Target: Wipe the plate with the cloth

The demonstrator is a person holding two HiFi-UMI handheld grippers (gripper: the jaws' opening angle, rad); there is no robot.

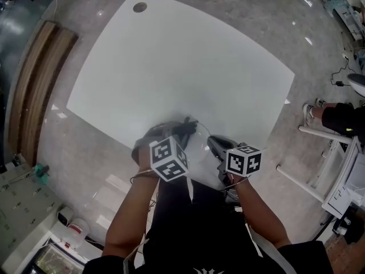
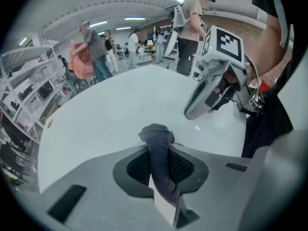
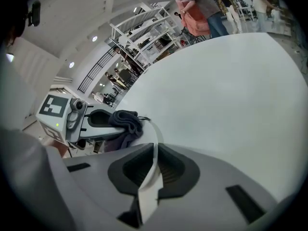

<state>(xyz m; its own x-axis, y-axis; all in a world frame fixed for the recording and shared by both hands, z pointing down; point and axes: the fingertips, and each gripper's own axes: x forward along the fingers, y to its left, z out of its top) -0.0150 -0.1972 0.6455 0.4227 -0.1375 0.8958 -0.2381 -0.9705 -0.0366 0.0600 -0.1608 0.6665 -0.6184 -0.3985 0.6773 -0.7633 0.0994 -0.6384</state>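
Both claws clenched at the near edge of the white bench (image 2: 115,105).
My left claw (image 2: 161,173) grips the dark grey cloth (image 2: 157,137); my right claw (image 3: 149,170) pinches the plate (image 3: 154,146) by its rim, cloth just beside it.

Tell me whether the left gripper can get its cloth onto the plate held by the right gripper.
Probably yes. The left gripper is shut on the cloth, and the right gripper holds the plate by its rim right beside it, with nothing between them.
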